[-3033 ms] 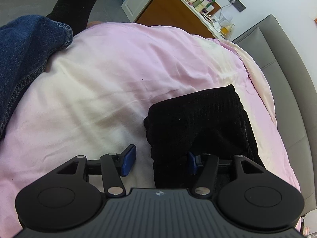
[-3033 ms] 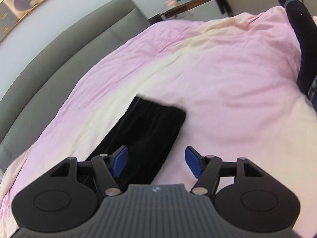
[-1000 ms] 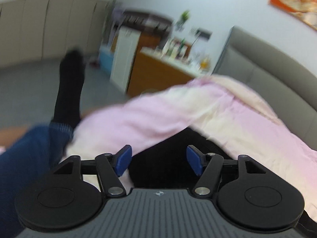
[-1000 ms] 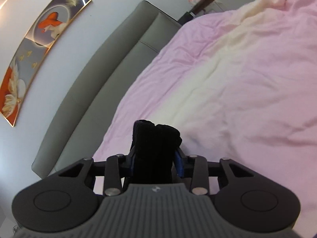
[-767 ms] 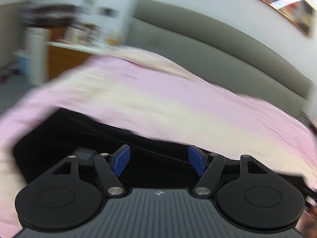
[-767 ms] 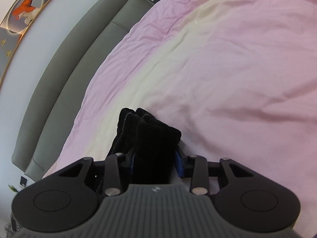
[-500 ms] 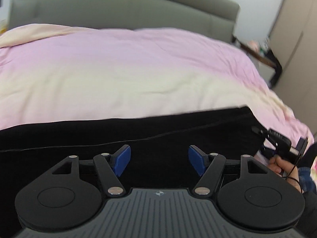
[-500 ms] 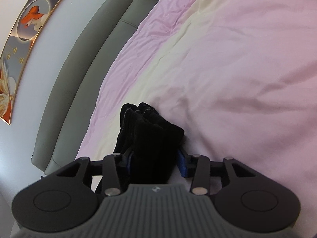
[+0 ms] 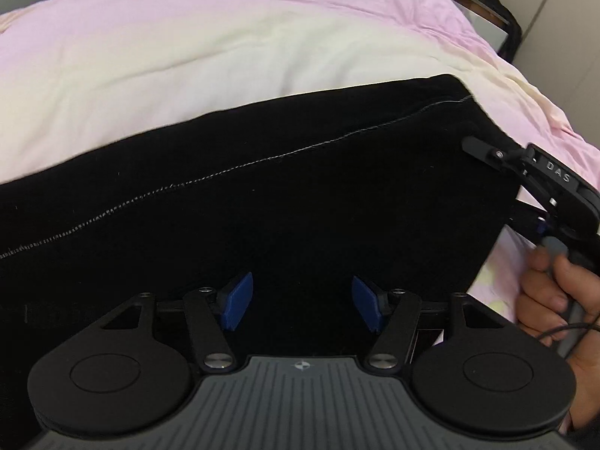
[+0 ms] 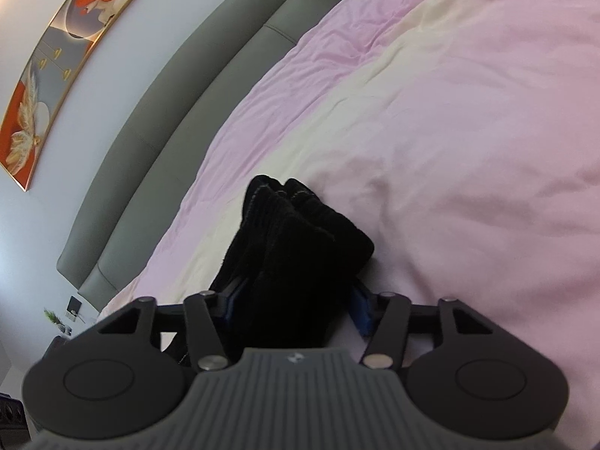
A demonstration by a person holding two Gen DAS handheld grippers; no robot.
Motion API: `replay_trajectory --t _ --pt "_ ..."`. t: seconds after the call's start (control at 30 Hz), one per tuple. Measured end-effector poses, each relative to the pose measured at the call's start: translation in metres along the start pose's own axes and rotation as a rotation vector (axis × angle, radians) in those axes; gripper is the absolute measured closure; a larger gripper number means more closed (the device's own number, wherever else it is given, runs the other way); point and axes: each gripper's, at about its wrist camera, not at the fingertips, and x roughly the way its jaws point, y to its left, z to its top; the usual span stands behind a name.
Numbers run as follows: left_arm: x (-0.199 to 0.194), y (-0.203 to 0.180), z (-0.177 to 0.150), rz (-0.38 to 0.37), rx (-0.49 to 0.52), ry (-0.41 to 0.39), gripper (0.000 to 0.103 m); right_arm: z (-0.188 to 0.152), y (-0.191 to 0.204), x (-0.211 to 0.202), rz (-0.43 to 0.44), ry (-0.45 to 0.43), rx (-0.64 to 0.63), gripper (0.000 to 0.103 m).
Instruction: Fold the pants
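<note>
Right gripper (image 10: 292,307) is clamped on a bunched end of the black pants (image 9: 285,195), the fabric bulging out ahead of its blue pads above the pink-and-cream duvet (image 10: 450,131). Left gripper (image 9: 302,302) hovers with its pads spread apart and holding nothing, the pants stretched flat across the bed just beyond them, reaching rightward to the other gripper.

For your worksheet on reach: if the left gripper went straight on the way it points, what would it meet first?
Most likely the black pants, which fill the view just beyond the open left gripper; depth is unclear.
</note>
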Motion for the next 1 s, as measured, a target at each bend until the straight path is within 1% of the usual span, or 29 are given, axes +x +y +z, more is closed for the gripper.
replay_trajectory --t 0.07,0.13,0.2,0.27,0.33,0.4,0.47,0.5,0.57,0.63,0.7,0.77,0.83,0.9,0.93,0.97,1.0 --pt "0.000 0.001 -0.001 0.008 -0.024 -0.006 0.030 0.001 -0.001 -0.002 -0.002 0.004 0.017 0.067" --pt "-0.008 -0.001 -0.001 0.016 -0.024 -0.018 0.030 0.002 0.004 -0.007 0.005 -0.013 0.011 0.072" --pt "-0.021 0.002 -0.004 -0.010 -0.040 -0.032 0.032 0.002 0.012 -0.014 0.009 -0.048 -0.006 0.075" --pt "-0.044 0.017 -0.009 -0.059 -0.102 -0.059 0.032 0.001 0.029 -0.024 0.015 -0.091 -0.048 0.078" --pt "-0.072 0.042 -0.018 -0.104 -0.184 -0.116 0.031 -0.003 0.058 -0.034 0.009 -0.134 -0.176 0.079" --pt "-0.096 0.069 -0.028 -0.123 -0.248 -0.150 0.030 -0.012 0.096 -0.040 0.039 -0.164 -0.331 0.080" --pt "-0.119 0.094 -0.038 -0.157 -0.258 -0.164 0.026 -0.027 0.133 -0.046 0.087 -0.179 -0.486 0.083" --pt "-0.130 0.104 -0.043 -0.162 -0.261 -0.171 0.025 -0.036 0.150 -0.048 0.109 -0.181 -0.562 0.083" --pt "-0.149 0.125 -0.054 -0.153 -0.295 -0.183 0.018 -0.065 0.187 -0.049 0.131 -0.174 -0.761 0.083" --pt "-0.162 0.148 -0.066 -0.162 -0.361 -0.204 0.018 -0.100 0.213 -0.044 0.129 -0.152 -0.952 0.083" --pt "-0.167 0.164 -0.078 -0.170 -0.419 -0.217 0.018 -0.135 0.228 -0.035 0.126 -0.109 -1.100 0.083" --pt "-0.169 0.174 -0.086 -0.157 -0.455 -0.225 0.018 -0.168 0.235 -0.024 0.115 -0.050 -1.218 0.083" --pt "-0.168 0.183 -0.089 -0.154 -0.480 -0.215 0.018 -0.201 0.236 -0.011 0.074 0.032 -1.341 0.083" --pt "-0.163 0.182 -0.090 -0.166 -0.495 -0.205 0.018 -0.225 0.233 -0.001 0.034 0.087 -1.451 0.080" --pt "-0.160 0.181 -0.089 -0.174 -0.498 -0.201 0.018 -0.237 0.231 0.001 0.017 0.107 -1.526 0.072" --pt "-0.155 0.178 -0.080 -0.180 -0.496 -0.196 0.018 -0.245 0.230 -0.001 0.016 0.098 -1.579 0.066" --pt "-0.153 0.177 -0.077 -0.185 -0.493 -0.193 0.018 -0.248 0.230 -0.005 0.024 0.081 -1.607 0.065"
